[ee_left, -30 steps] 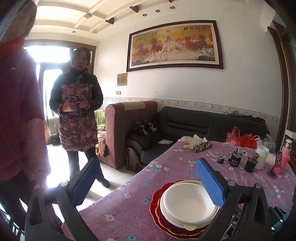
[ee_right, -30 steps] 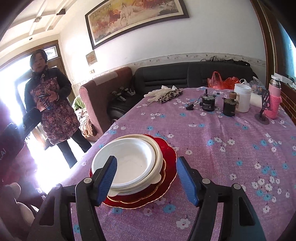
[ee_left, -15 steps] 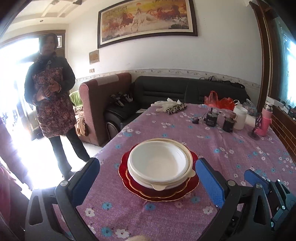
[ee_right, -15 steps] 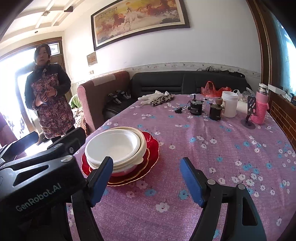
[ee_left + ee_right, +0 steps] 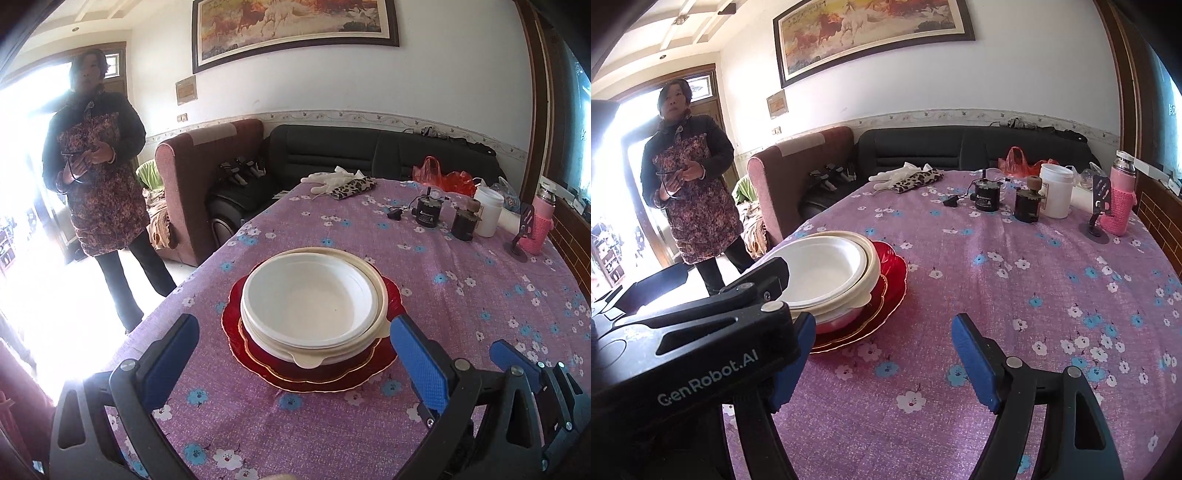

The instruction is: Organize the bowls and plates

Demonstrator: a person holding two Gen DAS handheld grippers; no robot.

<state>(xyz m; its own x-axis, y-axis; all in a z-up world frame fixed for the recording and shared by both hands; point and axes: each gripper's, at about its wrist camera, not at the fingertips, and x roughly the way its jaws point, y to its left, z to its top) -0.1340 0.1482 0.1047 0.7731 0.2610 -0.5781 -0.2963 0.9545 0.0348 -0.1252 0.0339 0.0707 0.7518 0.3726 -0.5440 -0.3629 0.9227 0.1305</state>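
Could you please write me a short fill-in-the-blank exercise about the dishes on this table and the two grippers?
1. The white bowl sits on top of a stack whose bottom piece is a ____ plate.
2. The left gripper has its jaws ____, holding nothing.
3. The tablecloth is purple with a ____ print.

Missing words: red; open; flower

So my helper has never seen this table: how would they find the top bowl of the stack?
On the purple floral tablecloth, near its front edge, stands one stack on a red plate. The white bowl is uppermost, nested in a cream lipped bowl.
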